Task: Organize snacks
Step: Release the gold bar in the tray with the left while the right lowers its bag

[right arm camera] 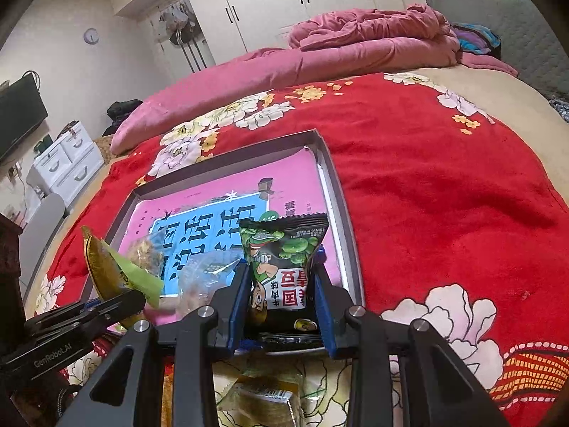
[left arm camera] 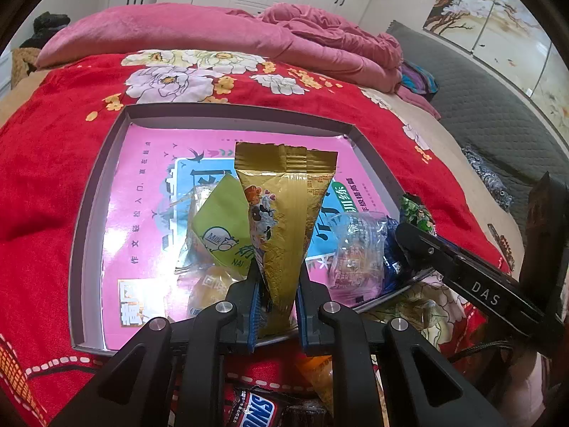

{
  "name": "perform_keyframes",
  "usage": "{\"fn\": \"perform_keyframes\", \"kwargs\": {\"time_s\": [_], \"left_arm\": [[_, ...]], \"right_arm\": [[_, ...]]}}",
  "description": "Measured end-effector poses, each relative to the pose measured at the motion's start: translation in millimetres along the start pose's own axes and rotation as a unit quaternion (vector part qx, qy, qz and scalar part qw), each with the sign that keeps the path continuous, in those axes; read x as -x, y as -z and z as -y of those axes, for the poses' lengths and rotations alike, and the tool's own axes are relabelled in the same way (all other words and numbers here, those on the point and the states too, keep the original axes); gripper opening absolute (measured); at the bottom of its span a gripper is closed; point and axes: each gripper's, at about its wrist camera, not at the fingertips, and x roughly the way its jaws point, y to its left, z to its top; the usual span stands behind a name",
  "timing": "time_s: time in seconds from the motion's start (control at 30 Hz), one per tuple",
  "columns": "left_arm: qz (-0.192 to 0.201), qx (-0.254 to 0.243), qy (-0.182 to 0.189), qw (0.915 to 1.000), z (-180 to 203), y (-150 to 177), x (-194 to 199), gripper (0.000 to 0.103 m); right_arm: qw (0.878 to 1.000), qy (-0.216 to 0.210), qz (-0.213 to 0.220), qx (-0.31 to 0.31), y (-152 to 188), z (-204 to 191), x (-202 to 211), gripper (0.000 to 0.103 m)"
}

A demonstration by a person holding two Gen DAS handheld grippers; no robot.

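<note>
One tray (left arm camera: 106,192) on red floral blanket (left arm camera: 46,163); I count roughly four packets loose inside, clear wrappers overlap so count unsure. My left gripper (left arm camera: 279,306) clamped on one gold packet (left arm camera: 284,220), upright above tray's near edge. My right gripper (right arm camera: 281,302) clamped on one black-green pea packet (right arm camera: 281,259), over tray's near right corner. Green milk packet (left arm camera: 220,227) lies in tray behind gold one. One Snickers bar (left arm camera: 256,409) outside tray, nearest me. Pink quilt (left arm camera: 213,32) beyond tray.
</note>
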Motion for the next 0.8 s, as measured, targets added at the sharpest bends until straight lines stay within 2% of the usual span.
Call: {"fn": "perform_keyframes", "kwargs": {"time_s": [0.8], "left_arm": [[0.002, 0.018, 0.007, 0.9998, -3.5, 1.4, 2.1, 0.017]], "right_arm": [[1.000, -0.002, 0.000, 0.006, 1.5, -2.3, 1.4, 0.038]]}}
